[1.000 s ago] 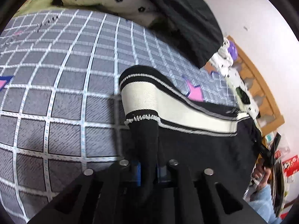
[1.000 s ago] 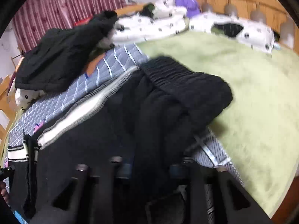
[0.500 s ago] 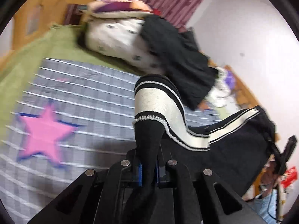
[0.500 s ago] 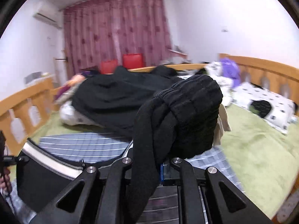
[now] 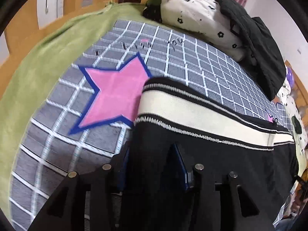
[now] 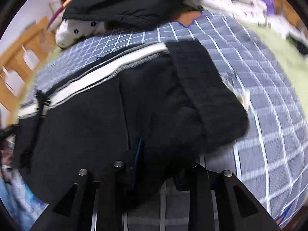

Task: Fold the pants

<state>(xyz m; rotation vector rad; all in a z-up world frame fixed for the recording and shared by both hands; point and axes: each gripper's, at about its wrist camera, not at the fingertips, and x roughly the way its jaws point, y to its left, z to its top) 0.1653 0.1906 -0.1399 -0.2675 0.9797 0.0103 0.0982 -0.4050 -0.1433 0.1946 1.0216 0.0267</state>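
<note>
The black pants (image 5: pixel 211 165) lie flat on the gray checked blanket (image 5: pixel 192 57) on the bed, filling the lower right of the left view. Their cream stripe (image 5: pixel 192 115) runs beside the pink star (image 5: pixel 115 94). The left tongs (image 5: pixel 152 163) have just been opening; cloth sits between them, unpinched. The right tongs (image 6: pixel 163 165) have just been opening too, over the waistband (image 6: pixel 202 80).

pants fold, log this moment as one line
stage: release after fold | black pants with cream side stripe: lying on grey grid blanket | left gripper: just opened, cloth between | right gripper: just opened, cloth between
</note>
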